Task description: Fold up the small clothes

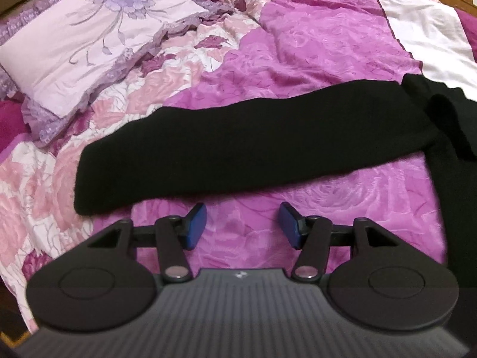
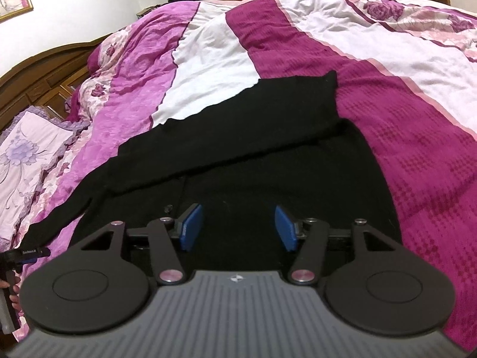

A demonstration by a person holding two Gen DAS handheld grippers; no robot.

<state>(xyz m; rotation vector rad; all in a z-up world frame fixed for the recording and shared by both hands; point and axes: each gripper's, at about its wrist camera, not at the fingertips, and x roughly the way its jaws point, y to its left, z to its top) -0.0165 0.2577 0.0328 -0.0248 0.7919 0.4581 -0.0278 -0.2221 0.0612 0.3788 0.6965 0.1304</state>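
Both our left gripper (image 1: 242, 226) and right gripper (image 2: 238, 228) gape wide, holding nothing; our soft black knit top (image 2: 238, 161) lies barely folded on the pink flowery bedspread (image 1: 298, 68), one long sleeve (image 1: 226, 143) stretched out toward the bed's pillow edge.

My left gripper (image 1: 243, 226) and right gripper (image 2: 238, 228): black linkage arms, blue pads, ribbed grey housing, round black discs, silver pivot pins.

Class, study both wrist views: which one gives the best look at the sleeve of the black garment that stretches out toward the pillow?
The left wrist view: the sleeve runs across the frame, cuff to shoulder, unobstructed. The right wrist view shows the sleeve only obliquely, foreshortened toward the left edge.
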